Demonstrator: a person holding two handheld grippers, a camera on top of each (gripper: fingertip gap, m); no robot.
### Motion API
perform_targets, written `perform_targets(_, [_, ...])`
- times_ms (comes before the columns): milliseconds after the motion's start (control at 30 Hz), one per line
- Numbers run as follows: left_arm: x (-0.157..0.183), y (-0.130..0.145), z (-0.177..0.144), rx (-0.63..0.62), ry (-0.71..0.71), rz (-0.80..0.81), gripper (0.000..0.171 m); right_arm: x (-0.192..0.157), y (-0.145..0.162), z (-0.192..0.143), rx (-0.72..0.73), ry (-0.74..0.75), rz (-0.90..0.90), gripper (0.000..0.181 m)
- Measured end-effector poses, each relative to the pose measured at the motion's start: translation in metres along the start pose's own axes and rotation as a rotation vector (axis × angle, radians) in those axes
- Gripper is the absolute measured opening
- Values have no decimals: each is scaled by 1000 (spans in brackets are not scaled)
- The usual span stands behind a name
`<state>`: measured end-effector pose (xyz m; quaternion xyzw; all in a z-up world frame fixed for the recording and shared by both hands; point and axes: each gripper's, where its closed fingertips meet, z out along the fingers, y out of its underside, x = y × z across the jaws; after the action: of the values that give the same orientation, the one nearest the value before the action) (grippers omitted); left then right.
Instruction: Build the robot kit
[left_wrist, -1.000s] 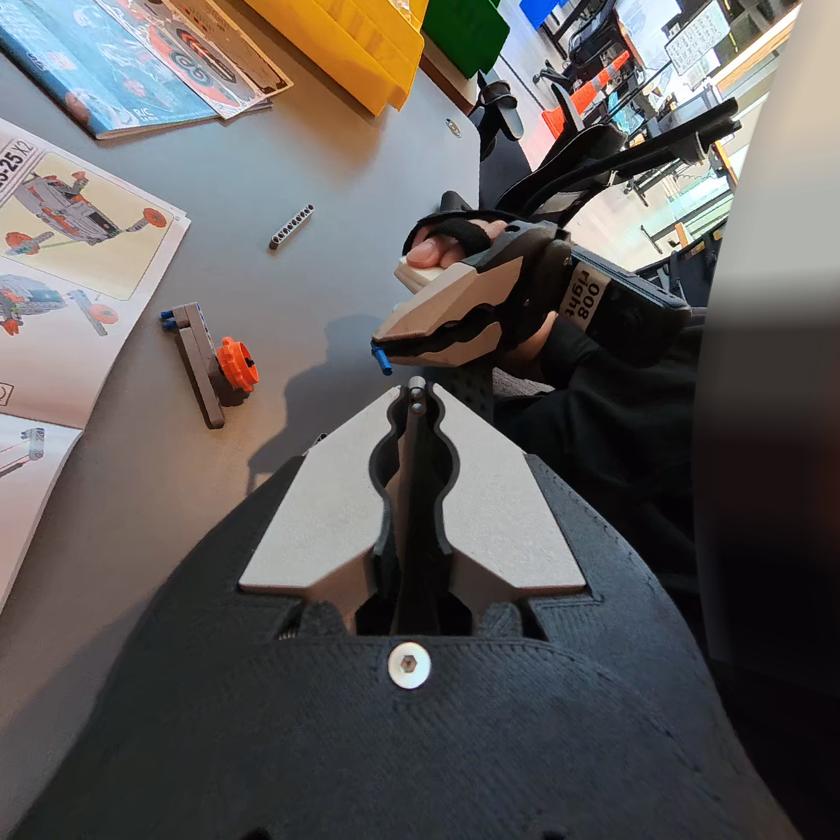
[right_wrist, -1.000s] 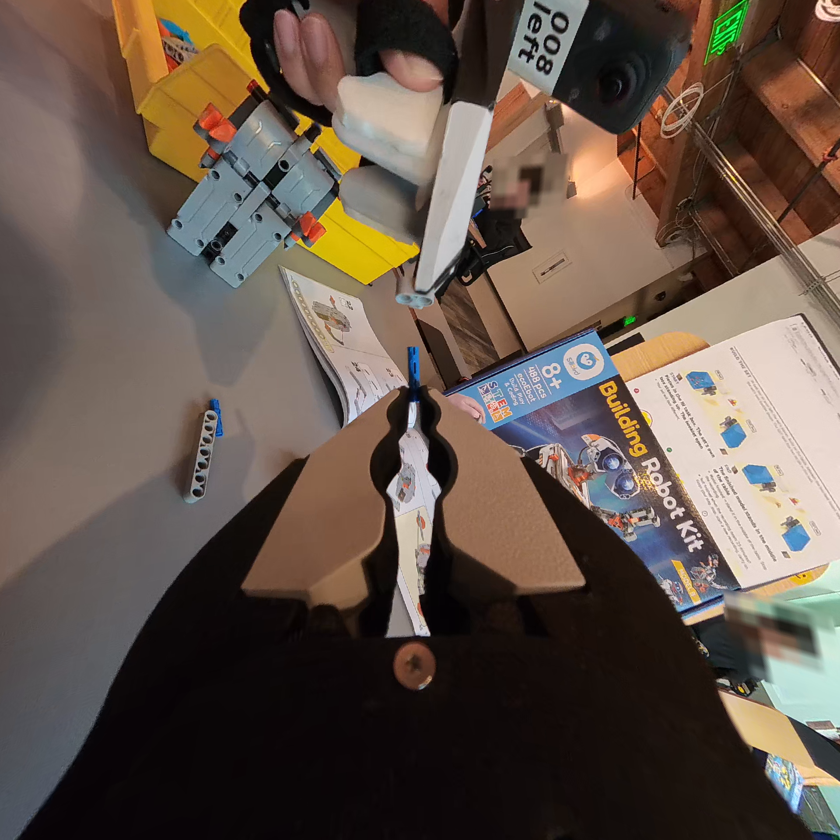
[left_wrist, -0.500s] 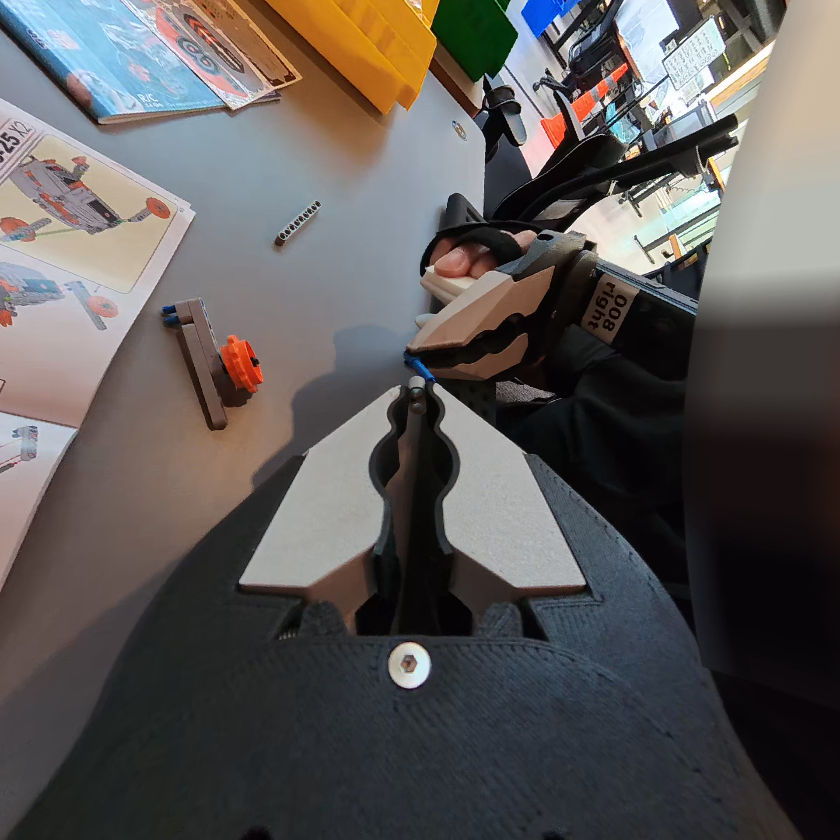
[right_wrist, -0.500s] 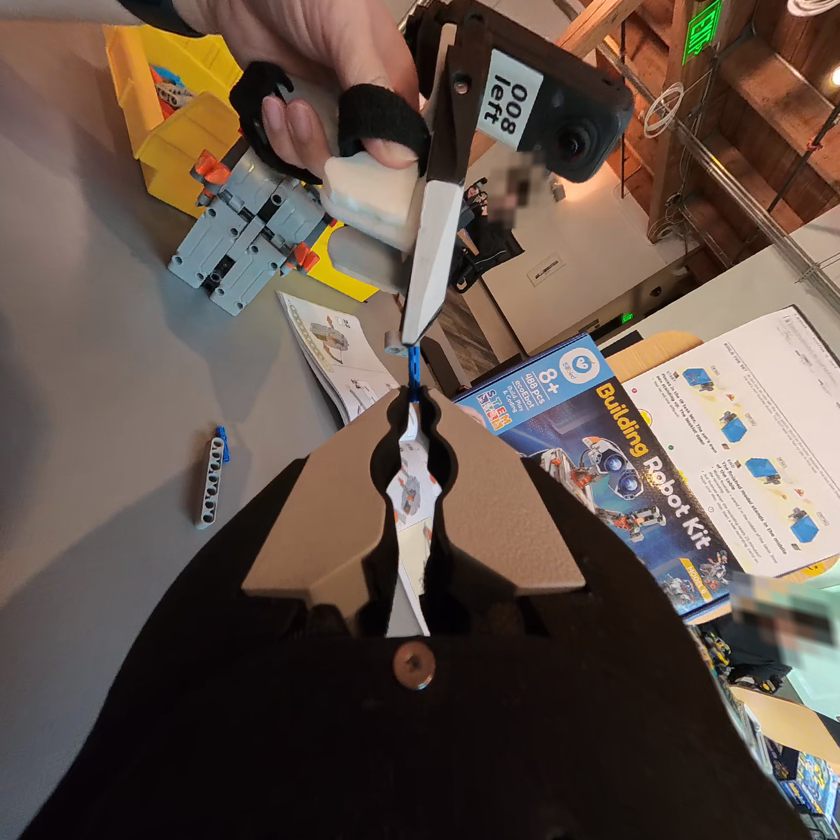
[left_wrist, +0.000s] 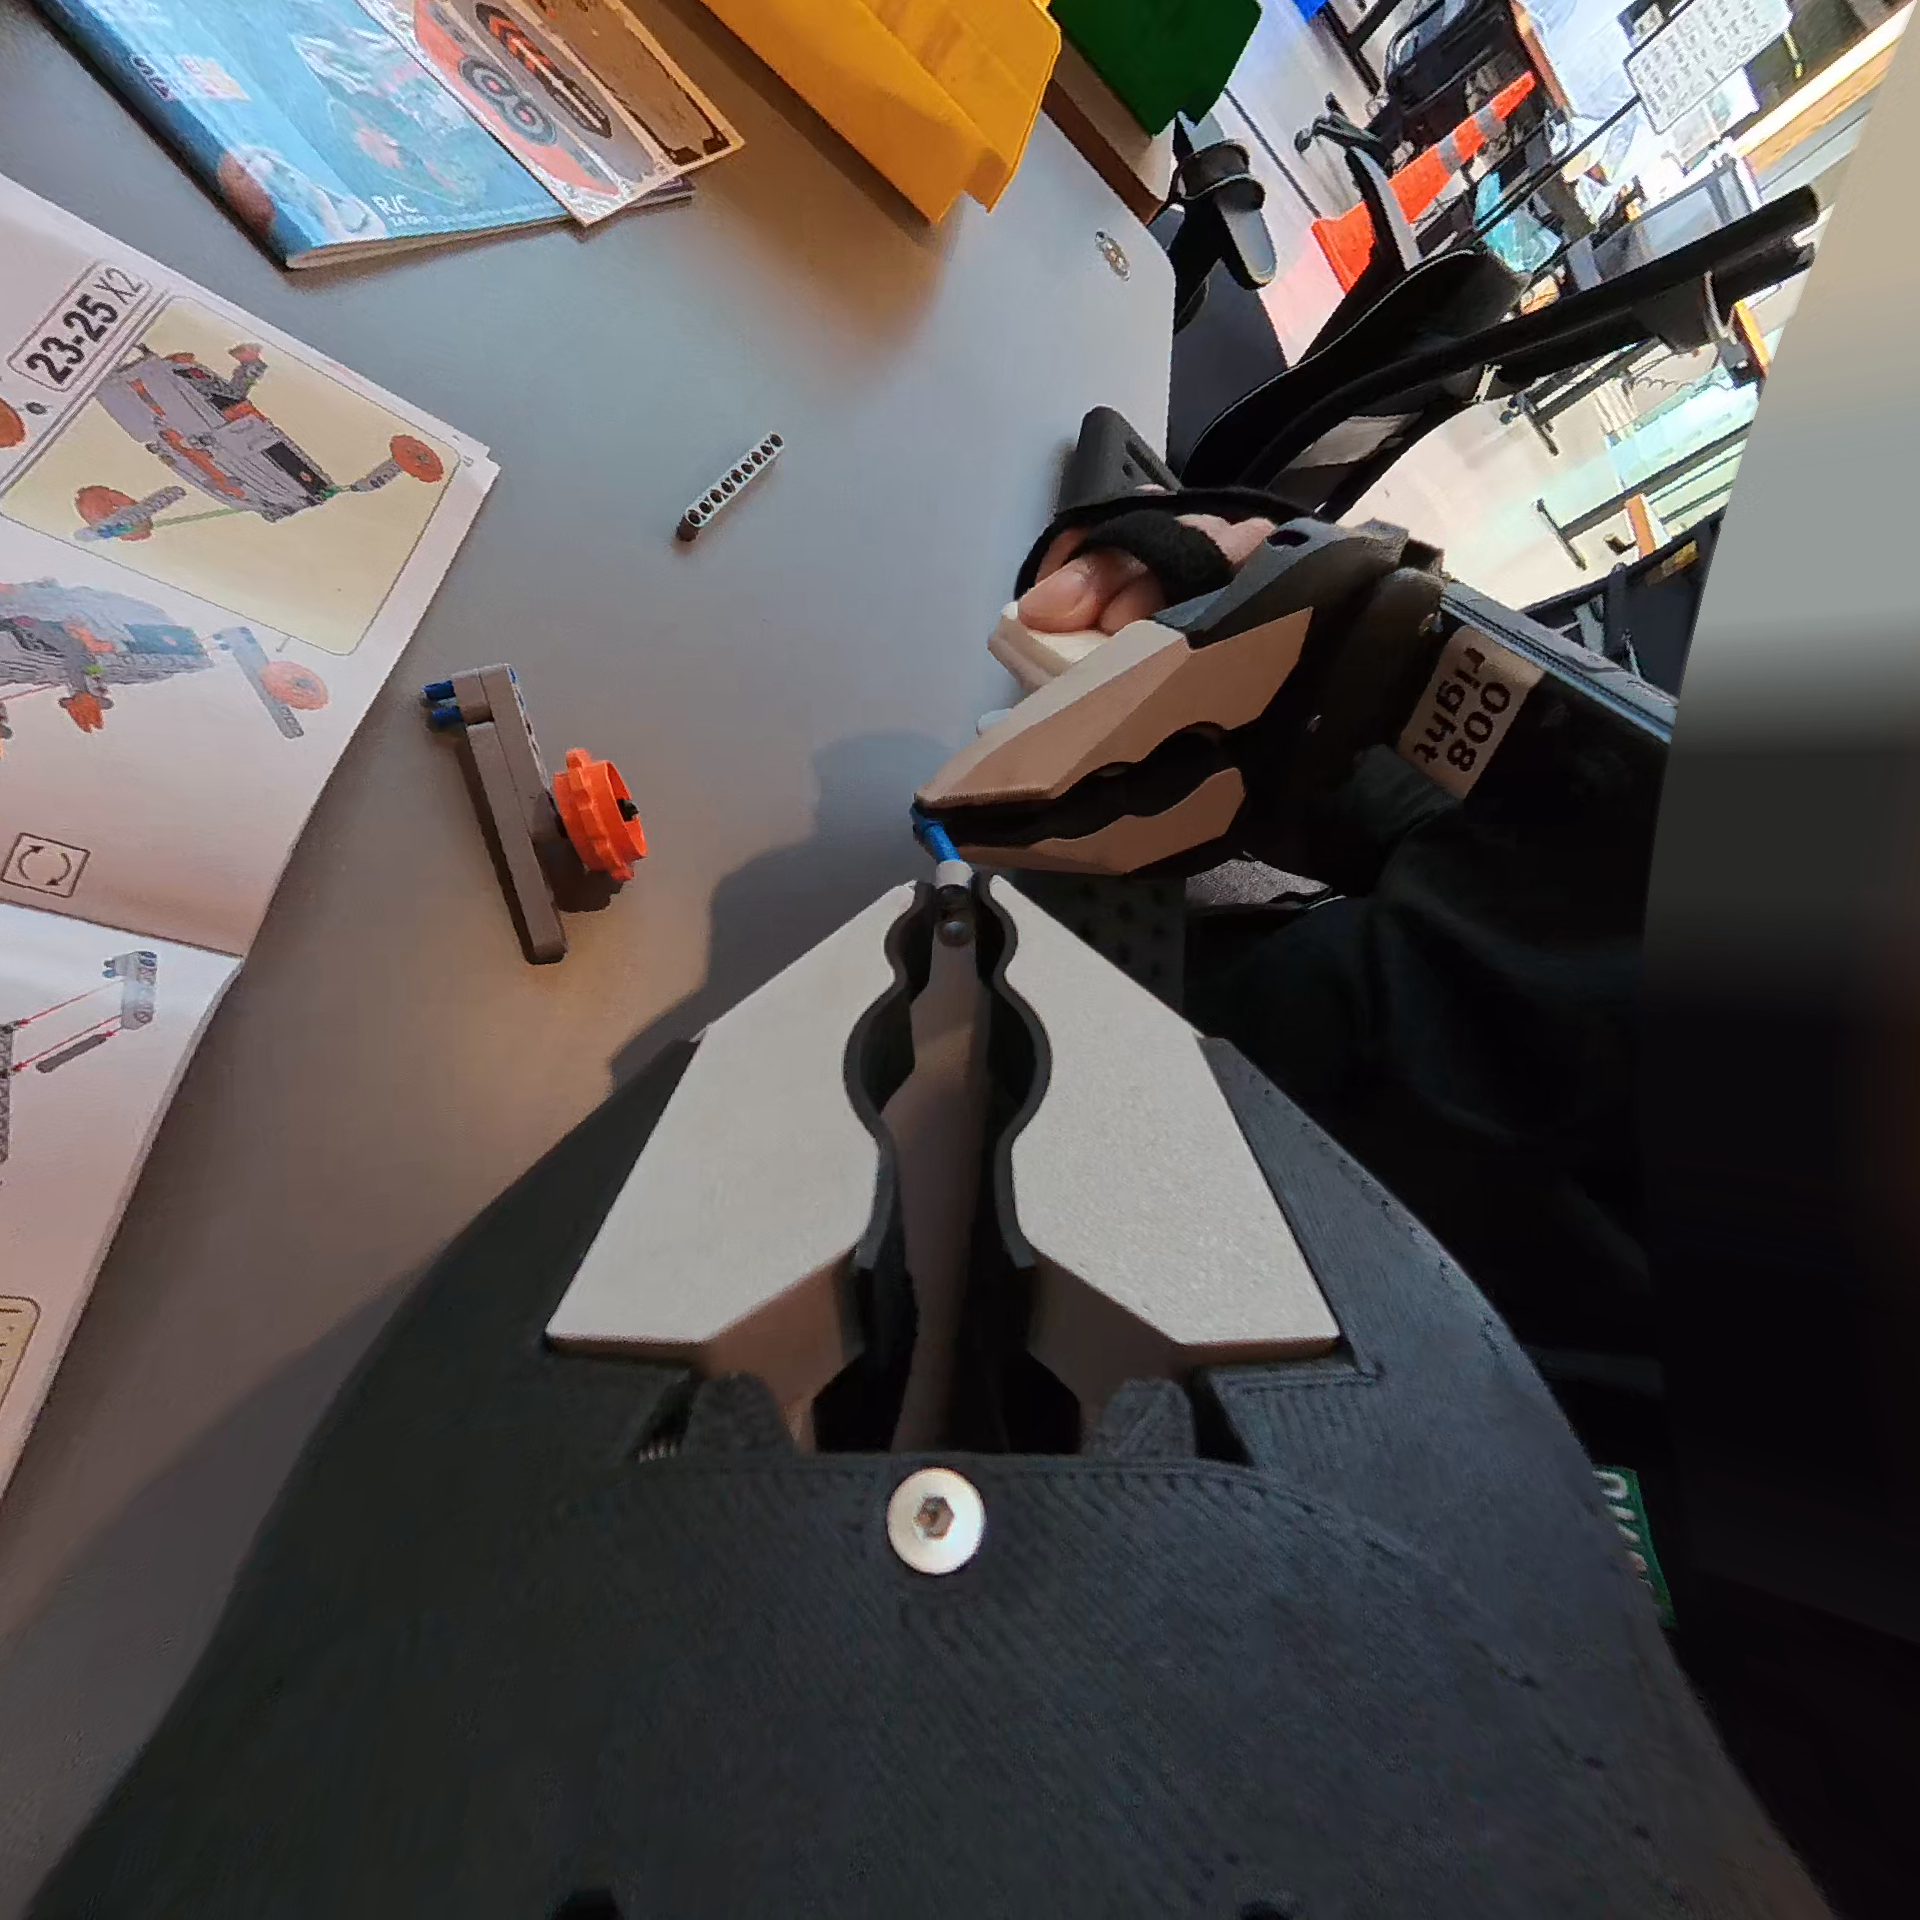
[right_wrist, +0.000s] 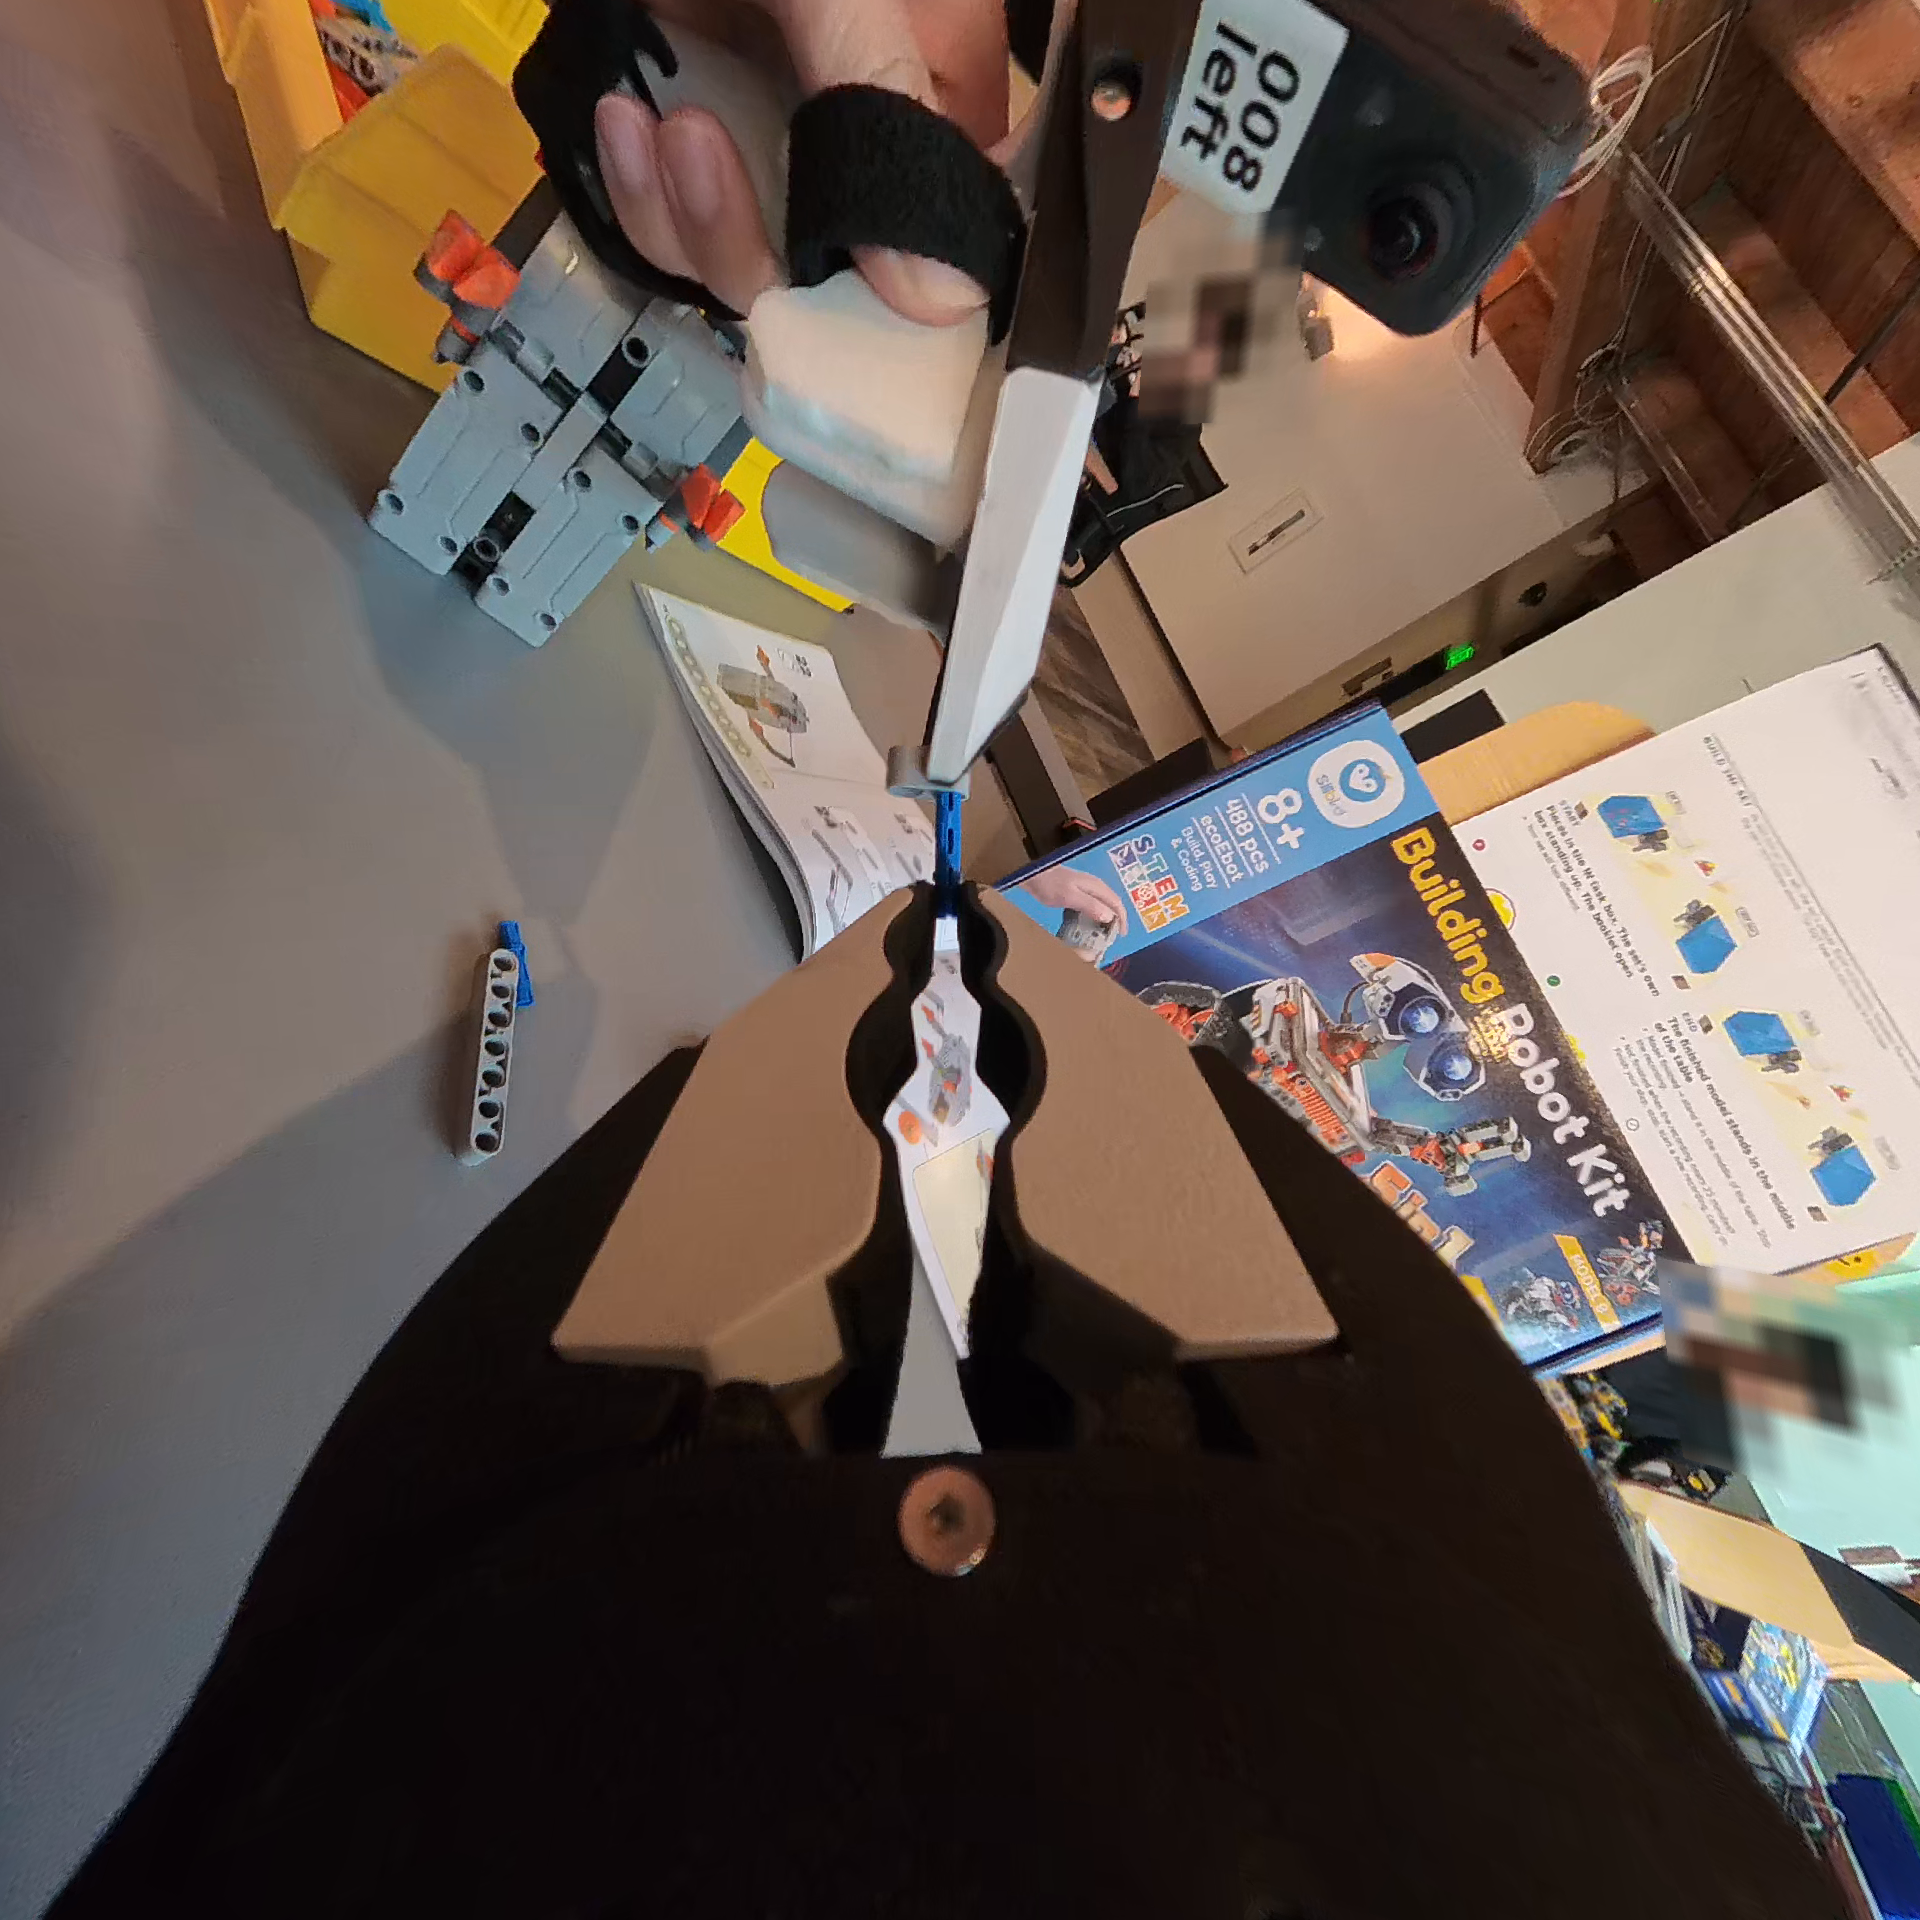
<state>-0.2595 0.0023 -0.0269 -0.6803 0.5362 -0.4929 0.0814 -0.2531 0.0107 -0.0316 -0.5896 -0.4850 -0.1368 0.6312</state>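
My left gripper (left_wrist: 951, 891) is shut on a small grey connector (left_wrist: 952, 902) at its tips. My right gripper (right_wrist: 948, 896) is shut on a thin blue pin (right_wrist: 948, 842) that sticks out forward. Both are held above the grey table (left_wrist: 623, 343). In the left wrist view the right gripper (left_wrist: 930, 816) comes in from the right, and the blue pin (left_wrist: 935, 837) meets the grey connector. In the right wrist view the left gripper (right_wrist: 940, 769) hangs down from above, and the connector (right_wrist: 906, 771) sits at the pin's far end.
A grey beam with an orange gear (left_wrist: 520, 810) and a short dark beam (left_wrist: 730, 486) lie on the table. Open instruction booklets (left_wrist: 208, 520) lie to the left, with yellow bins (left_wrist: 894, 83) behind. A grey block assembly (right_wrist: 561, 436), a holed beam (right_wrist: 491, 1049) and a kit box (right_wrist: 1351, 1039) show in the right wrist view. My two grippers' fingertips are within a few centimetres of each other.
The two grippers have closed in on each other. The blue pin's tip, apart from the grey connector a second ago, now meets it.
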Motion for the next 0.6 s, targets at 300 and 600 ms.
perform_targets(300, [-10, 1, 6, -4, -56, -1, 6, -4, 11, 5, -87, -27, 58, 2])
perform_targets(600, [-22, -3, 11, 29, -186, 54, 5, -4, 24, 9, -181, -21, 173, 2])
